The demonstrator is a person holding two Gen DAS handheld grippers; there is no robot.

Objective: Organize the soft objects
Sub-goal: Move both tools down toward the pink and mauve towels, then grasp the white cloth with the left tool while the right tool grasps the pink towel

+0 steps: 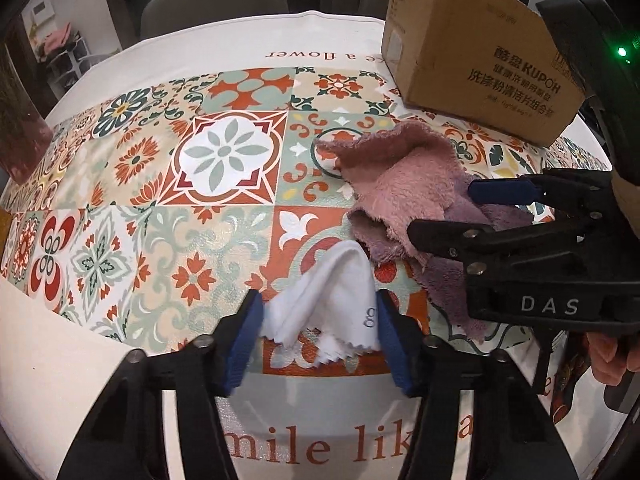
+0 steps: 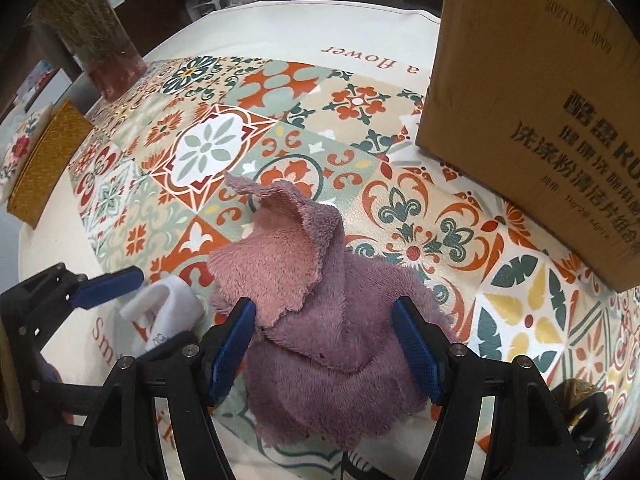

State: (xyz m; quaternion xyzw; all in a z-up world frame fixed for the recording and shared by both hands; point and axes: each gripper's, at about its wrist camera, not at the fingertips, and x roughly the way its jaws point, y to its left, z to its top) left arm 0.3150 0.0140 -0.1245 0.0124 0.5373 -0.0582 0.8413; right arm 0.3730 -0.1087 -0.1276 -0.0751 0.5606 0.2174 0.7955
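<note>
A small white cloth point(image 1: 332, 296) lies crumpled on the patterned tablecloth point(image 1: 224, 152). My left gripper point(image 1: 320, 340) is open, its blue pads on either side of the white cloth. A fluffy pink and purple towel point(image 2: 312, 304) lies bunched just right of it; it also shows in the left wrist view point(image 1: 404, 184). My right gripper point(image 2: 326, 348) is open, its jaws straddling the towel from above. In the left wrist view the right gripper point(image 1: 500, 208) reaches over the towel. The white cloth point(image 2: 168, 304) and the left gripper point(image 2: 112, 304) show at the lower left of the right wrist view.
A brown cardboard box point(image 1: 476, 52) stands at the back right of the table, close behind the towel. A vase of dried grass point(image 2: 100, 40) and a woven yellow mat point(image 2: 44, 160) sit at the far left. Chairs point(image 1: 216, 0) stand beyond the table.
</note>
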